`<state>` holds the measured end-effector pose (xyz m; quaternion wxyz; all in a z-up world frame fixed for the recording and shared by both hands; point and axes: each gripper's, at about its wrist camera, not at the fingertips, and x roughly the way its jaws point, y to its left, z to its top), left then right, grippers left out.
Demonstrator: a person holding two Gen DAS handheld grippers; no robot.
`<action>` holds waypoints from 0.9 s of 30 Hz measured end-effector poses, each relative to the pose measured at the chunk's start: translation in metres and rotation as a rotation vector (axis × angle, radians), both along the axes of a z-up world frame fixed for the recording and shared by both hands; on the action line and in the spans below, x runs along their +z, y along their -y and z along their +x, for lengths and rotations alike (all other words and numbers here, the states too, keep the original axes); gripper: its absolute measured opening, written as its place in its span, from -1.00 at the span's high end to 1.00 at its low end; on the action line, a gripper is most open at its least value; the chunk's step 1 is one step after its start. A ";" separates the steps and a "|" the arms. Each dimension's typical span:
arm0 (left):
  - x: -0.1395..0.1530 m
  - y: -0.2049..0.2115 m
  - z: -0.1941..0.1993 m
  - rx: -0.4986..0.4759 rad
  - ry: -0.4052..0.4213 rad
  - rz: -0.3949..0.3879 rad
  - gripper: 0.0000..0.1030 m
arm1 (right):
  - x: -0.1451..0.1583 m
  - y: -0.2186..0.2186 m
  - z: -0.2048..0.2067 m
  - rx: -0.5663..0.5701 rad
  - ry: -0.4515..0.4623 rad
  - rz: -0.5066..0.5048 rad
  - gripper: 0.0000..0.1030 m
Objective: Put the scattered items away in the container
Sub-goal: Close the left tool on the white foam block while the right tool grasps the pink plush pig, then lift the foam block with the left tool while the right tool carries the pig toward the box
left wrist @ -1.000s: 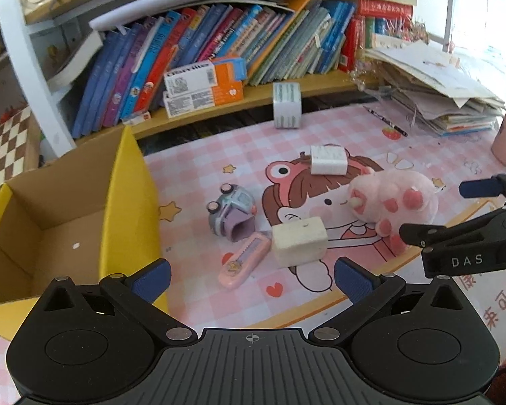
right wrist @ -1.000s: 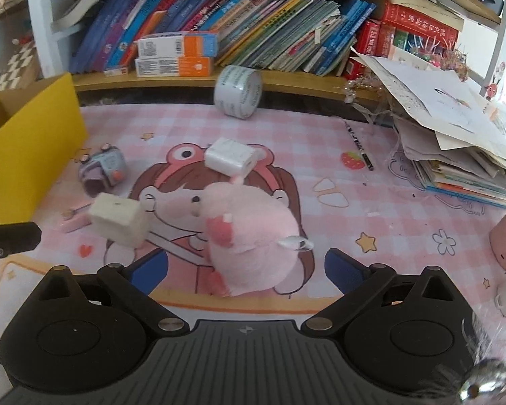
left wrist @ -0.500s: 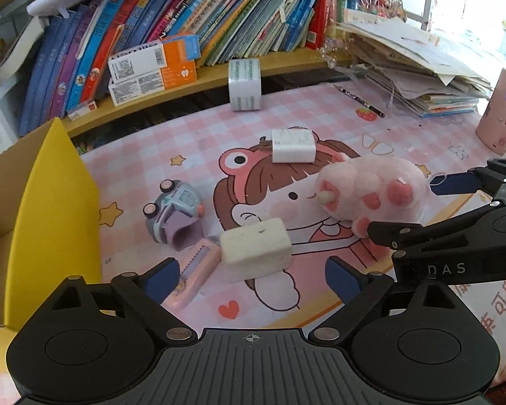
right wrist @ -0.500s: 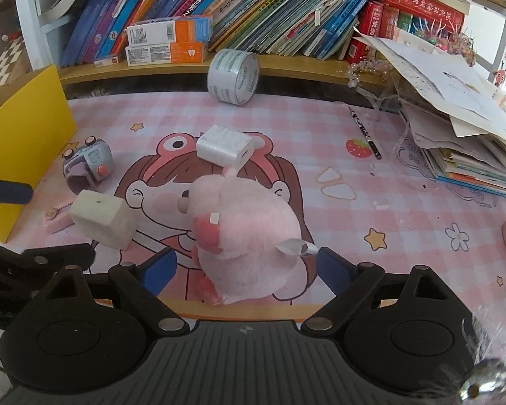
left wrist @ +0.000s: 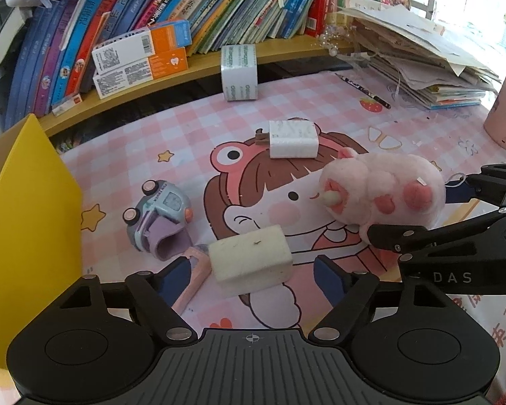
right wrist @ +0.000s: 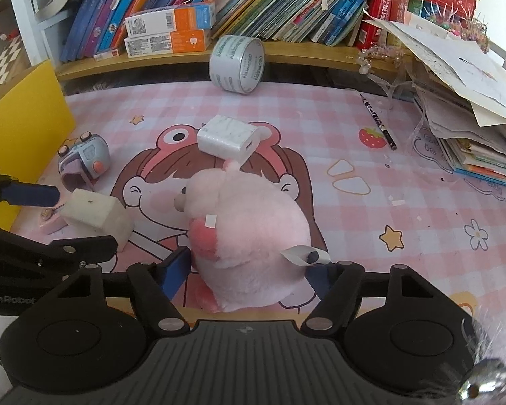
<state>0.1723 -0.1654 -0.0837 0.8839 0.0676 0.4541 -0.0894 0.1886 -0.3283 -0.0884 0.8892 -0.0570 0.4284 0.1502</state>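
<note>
The left gripper (left wrist: 251, 275) has its fingers spread apart, one on each side of the cream foam block (left wrist: 251, 263), which lies on the bench (left wrist: 192, 141). No finger visibly presses on the block. A pink clip (left wrist: 194, 278) lies just beside the block's left end, partly behind the left finger. A small toy car (left wrist: 160, 214) sits farther back and to the left, near the wall of the yellow box (left wrist: 30, 236), which stands at the left edge of the bench.

The right gripper (right wrist: 249, 271) has its fingers apart around the base of the pink plush toy (right wrist: 249, 233). The blue pads sit close against the plush on both sides; whether they press into it cannot be determined. The plush rests on the bench mat.

A white charger (right wrist: 227, 138) lies just behind the plush, close to its ear. A roll of tape (right wrist: 237, 64) stands on edge at the back of the bench, against the bookshelf (right wrist: 320, 55). A pencil (right wrist: 377, 121) lies to the right of the charger, well apart from it, near a stack of papers (right wrist: 469, 125). Two cartons (left wrist: 140, 57) are stacked on the shelf in front of the books.
</note>
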 end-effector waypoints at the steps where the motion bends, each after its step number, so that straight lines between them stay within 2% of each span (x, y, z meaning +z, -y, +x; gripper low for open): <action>1: -0.001 0.001 0.001 -0.002 -0.004 0.001 -0.50 | 0.000 0.000 0.000 0.003 0.001 0.001 -0.35; 4: -0.004 0.002 0.002 -0.001 -0.013 0.010 -0.50 | 0.000 0.003 0.000 0.002 0.000 0.011 -0.33; 6: -0.006 0.001 0.003 -0.003 -0.020 0.011 -0.36 | 0.000 0.004 0.000 0.000 -0.001 0.016 -0.32; 8: -0.007 0.001 0.004 -0.007 -0.022 0.009 0.00 | 0.001 0.003 0.000 -0.003 0.000 0.017 -0.31; 13: -0.003 -0.005 -0.001 -0.029 -0.014 -0.013 0.24 | 0.001 0.002 -0.001 -0.009 0.004 0.020 -0.27; 15: 0.001 -0.007 -0.005 -0.035 -0.008 -0.031 0.30 | 0.003 0.003 -0.003 -0.008 0.004 0.024 -0.22; 19: 0.014 -0.007 -0.019 -0.063 0.027 -0.017 0.44 | 0.007 0.004 -0.008 -0.004 0.005 0.044 -0.08; 20: 0.016 -0.008 -0.022 -0.062 0.034 -0.017 0.66 | 0.008 0.005 -0.010 -0.001 0.003 0.049 -0.08; 27: 0.031 -0.015 -0.046 -0.060 0.056 -0.038 0.69 | 0.020 0.008 -0.026 0.019 -0.006 0.090 -0.03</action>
